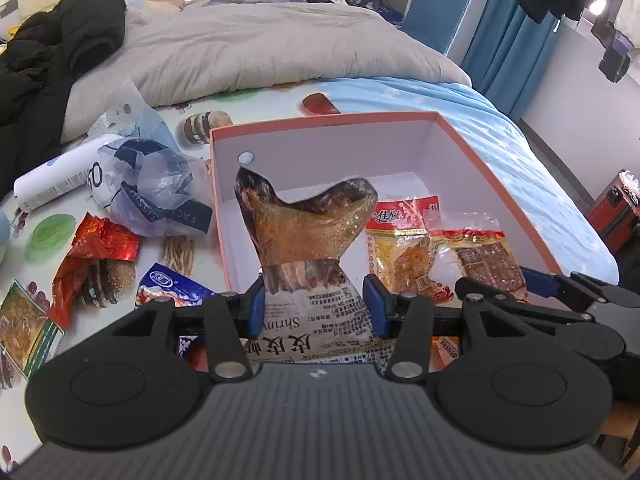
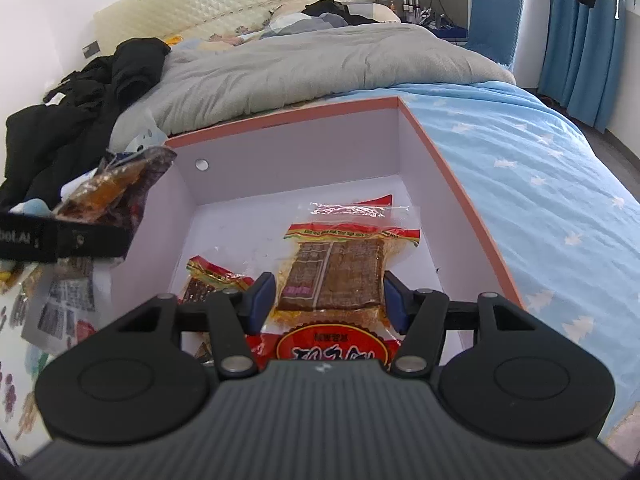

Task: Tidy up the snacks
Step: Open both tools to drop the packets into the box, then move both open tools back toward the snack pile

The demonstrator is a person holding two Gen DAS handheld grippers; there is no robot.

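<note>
Left tool [image 1: 316, 308] gripping shrimp packet [image 1: 304, 232], right tool [image 2: 330, 300] clamping tofu packet [image 2: 332, 276] over box [image 2: 440, 152]

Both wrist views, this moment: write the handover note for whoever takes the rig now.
Left gripper: shut on the brown shrimp snack bag with newsprint-style label, held upright over the near left wall of the orange-rimmed white cardboard box.
Right gripper: straddling the clear-wrapped brown tofu packet with red header inside the box; grip cannot be confirmed.
Done: two more packets lie in the box, including a yellow spicy snack packet.
Left: release the shrimp bag, then collect the loose red foil wrapper, blue-white packet and green packet on the bed.
</note>
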